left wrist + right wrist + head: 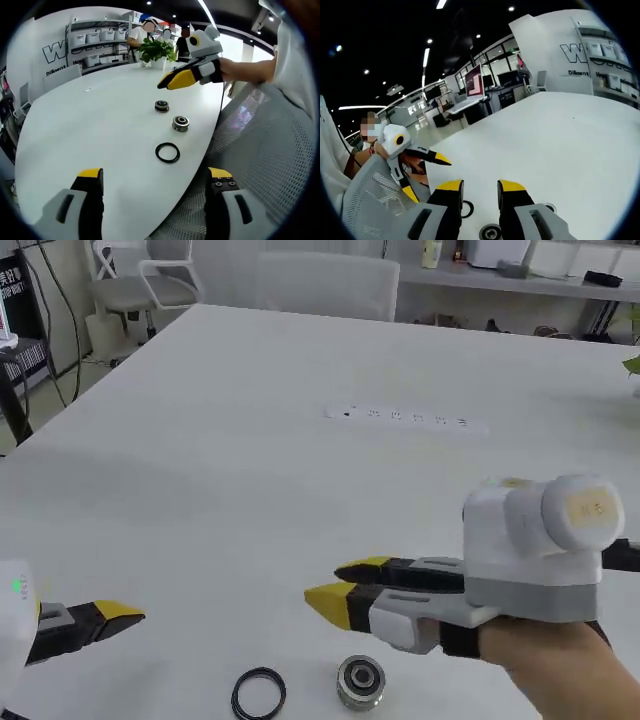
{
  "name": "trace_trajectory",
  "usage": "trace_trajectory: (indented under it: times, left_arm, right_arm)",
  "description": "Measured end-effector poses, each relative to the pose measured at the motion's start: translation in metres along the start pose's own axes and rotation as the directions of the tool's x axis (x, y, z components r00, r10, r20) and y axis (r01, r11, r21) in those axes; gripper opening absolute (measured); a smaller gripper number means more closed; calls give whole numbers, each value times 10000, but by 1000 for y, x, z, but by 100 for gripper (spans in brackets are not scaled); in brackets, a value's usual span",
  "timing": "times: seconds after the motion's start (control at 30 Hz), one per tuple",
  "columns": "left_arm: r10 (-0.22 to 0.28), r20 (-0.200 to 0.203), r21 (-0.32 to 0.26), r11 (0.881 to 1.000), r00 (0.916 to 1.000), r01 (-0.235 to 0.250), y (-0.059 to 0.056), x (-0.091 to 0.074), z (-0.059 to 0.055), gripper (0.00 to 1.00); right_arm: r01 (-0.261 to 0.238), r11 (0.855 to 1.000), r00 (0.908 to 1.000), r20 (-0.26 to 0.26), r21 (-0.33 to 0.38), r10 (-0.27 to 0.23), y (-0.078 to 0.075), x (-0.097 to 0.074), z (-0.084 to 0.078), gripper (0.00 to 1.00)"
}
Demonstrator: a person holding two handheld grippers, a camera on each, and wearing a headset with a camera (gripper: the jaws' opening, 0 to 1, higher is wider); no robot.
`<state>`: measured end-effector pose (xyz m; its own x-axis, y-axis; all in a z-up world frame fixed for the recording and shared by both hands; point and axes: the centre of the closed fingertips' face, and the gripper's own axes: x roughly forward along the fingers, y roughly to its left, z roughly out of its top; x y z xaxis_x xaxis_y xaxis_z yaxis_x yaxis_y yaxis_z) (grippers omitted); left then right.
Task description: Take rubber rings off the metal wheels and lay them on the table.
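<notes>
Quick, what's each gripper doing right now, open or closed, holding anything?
Left gripper: open wide, holding nothing.
Right gripper: open by a narrow gap, holding nothing.

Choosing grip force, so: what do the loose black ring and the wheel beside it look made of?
The black ring looks like rubber: matte, thin, no glint. The wheel looks like metal, probably steel: silvery with bright highlights on its rim; its darker centre is too small to judge.
</notes>
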<state>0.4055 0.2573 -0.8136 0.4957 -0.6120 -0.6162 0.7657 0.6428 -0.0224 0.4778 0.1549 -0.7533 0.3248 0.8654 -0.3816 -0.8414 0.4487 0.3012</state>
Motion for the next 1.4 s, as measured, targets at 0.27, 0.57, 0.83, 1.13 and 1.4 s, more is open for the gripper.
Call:
trace_trajectory:
  times: [0.27,0.57,0.83,1.13,1.4]
  left_arm:
    - [120,-4,56,9999,9999,-120,4,-5,2,82]
    - [174,9,194,9997,9998,-174,7,-10,8,82]
    - [224,173,444,9987,9996,-231,11,-17,21,82]
    - [246,193,892,9957,9995,-262,17,-26,34,82]
    - [347,429,1146,9926,9985,-394,19,-34,49,83]
  right_arm:
    - [342,9992,9947,958,227,-362,-17,-19,22,27]
    - [790,9952,9782,1881,575,-885,-37,-38,42,32]
    - [1398,9863,9626,2216,875,-1561,-59,-54,47,32]
    - [2050,9727,9554,1936,1089,-2231,-79,-63,39,32]
    - [2297,9672,9536,1734,1085,-2460,-87,-68,33,31]
